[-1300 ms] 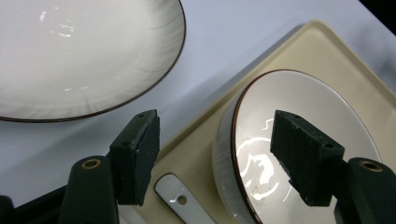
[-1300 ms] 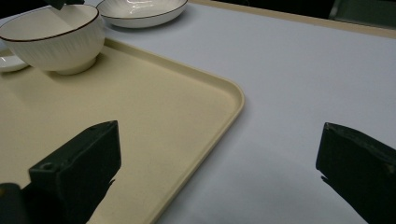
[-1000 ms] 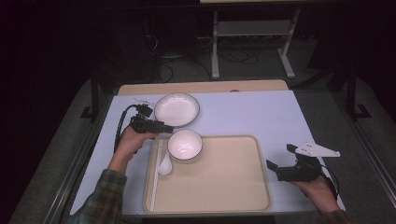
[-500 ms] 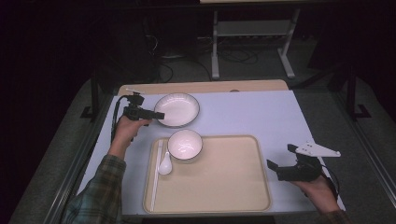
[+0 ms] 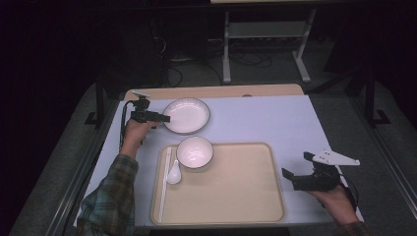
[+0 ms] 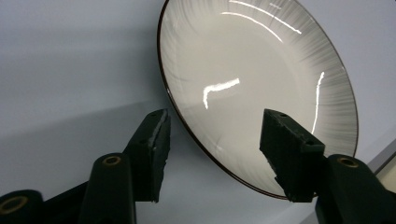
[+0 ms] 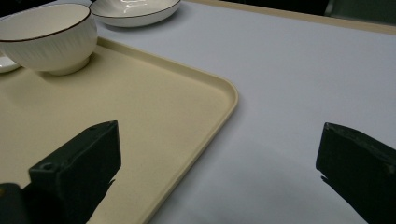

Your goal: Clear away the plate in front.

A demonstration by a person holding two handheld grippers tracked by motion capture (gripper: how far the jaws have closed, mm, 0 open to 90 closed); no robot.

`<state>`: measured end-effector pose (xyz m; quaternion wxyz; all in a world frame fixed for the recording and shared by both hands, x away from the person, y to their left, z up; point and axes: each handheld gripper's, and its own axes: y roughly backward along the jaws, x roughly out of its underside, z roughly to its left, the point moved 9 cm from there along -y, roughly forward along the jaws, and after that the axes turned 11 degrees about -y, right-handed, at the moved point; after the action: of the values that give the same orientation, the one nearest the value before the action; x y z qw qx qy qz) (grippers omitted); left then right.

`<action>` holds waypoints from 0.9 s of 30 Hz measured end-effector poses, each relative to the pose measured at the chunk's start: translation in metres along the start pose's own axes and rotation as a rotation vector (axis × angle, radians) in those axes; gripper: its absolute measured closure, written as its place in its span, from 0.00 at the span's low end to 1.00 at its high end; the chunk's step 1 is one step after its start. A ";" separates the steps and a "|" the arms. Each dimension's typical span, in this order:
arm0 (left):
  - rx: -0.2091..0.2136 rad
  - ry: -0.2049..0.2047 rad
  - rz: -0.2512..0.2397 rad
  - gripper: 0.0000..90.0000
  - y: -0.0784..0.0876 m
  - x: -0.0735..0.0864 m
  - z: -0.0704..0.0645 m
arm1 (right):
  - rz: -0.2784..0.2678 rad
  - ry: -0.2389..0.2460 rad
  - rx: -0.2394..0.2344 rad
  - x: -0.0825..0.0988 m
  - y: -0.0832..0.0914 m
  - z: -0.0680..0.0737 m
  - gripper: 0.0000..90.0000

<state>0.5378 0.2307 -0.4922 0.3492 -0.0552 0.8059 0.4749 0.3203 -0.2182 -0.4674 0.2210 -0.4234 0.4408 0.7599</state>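
On the pale blue table top [image 5: 255, 118], behind the tray:
Plate [image 5: 186, 115]: shallow, white, round, thin dark rim; fine ribbing toward the edge, glossy with light streaks; flat on the table, just beyond the tray's far left corner, apart from it.
Left gripper [image 5: 164, 118]: level, at the plate's left edge; jaws partly spread and just now closing; near rim of the plate [image 6: 219, 140] between them, one jaw outside the rim over bare table, the other over the plate's inside; pads not pressing, nothing grasped.
Right gripper [image 5: 286, 173]: held low off the tray's right edge, well apart from the plate; jaws wide, nothing between them.
Tray [image 5: 236, 196]: beige, rounded corners.
Bowl [image 5: 195, 152]: white, dark-rimmed, in the tray's far left part.
Spoon [image 5: 173, 173]: white, beside the bowl on the tray.
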 end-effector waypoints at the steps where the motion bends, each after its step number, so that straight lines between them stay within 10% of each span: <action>1: 0.004 0.004 0.003 0.49 -0.001 0.001 0.001 | 0.001 0.000 0.000 0.000 0.000 0.000 0.00; 27: 0.022 0.088 0.069 0.78 -0.019 0.003 0.005 | -0.001 -0.001 -0.002 0.000 0.000 0.000 0.00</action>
<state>0.5464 0.2255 -0.5096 0.2976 -0.0444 0.8269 0.4751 0.3205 -0.2181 -0.4672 0.2212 -0.4237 0.4396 0.7605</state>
